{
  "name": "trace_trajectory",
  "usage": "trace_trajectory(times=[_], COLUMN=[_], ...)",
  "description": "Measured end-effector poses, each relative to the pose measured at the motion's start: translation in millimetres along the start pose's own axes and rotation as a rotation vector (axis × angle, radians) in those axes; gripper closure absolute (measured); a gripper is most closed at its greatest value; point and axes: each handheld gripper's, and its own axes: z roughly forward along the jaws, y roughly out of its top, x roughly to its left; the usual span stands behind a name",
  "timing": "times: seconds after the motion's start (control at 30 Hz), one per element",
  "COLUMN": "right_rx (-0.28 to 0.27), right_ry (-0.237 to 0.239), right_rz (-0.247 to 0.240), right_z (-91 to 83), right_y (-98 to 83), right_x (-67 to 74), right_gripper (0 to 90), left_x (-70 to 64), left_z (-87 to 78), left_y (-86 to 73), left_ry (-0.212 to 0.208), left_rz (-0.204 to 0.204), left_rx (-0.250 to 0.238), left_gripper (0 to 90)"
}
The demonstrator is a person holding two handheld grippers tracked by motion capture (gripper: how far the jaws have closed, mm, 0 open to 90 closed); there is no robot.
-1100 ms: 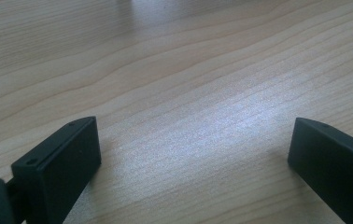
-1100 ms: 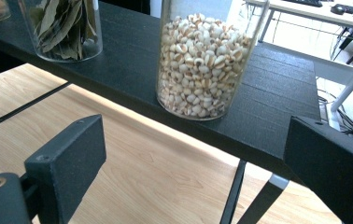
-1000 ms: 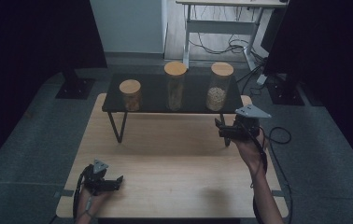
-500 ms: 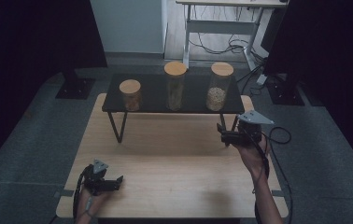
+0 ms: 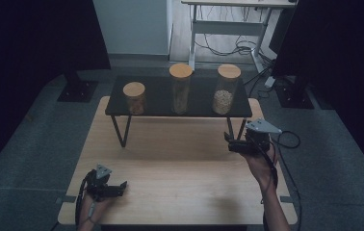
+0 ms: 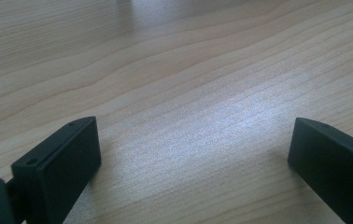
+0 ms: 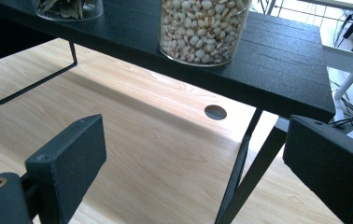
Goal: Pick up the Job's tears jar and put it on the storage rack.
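Dark curtains and grey flooring are surrounding a light wooden worktop (image 5: 180,168) that is carrying a low black shelf (image 5: 161,103) along its far edge. Right gripper (image 5: 229,142) is hovering near the worktop's right edge, jaws standing wide apart and gripping nothing; against the earlier frames it is sitting lower and nearer the person, having drawn back from the shelf's right end. Judged from this, the reach toward the jar of pale beans (image 5: 226,89) (image 7: 202,29) is pausing rather than closing. Left gripper (image 5: 121,186) is resting at the near left corner, jaws likewise apart, unmoved. Count: two grippers; one shelf; three cork-lidded glass jars, namely the bean jar, a tall middle jar (image 5: 180,88) and a short left jar (image 5: 134,97).
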Motion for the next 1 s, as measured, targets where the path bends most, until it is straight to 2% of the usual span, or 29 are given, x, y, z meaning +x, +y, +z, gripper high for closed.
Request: trace_trajectory(times=[0.6, 1.0], right_rx=[0.003, 0.033], right_ry=[-0.005, 0.007], right_rz=[0.012, 0.027], right_z=[-6.5, -6.4], right_y=[-15.1, -30.2], right_x=[4.5, 3.0], right_gripper=[5.6, 7.9], left_x=[-1.4, -1.0], left_z=[0.7, -0.2], left_y=[0.2, -0.2], left_ry=[0.018, 0.016], left_rz=[-0.018, -0.015], left_rx=[0.007, 0.003], left_gripper=[0.0, 1.1])
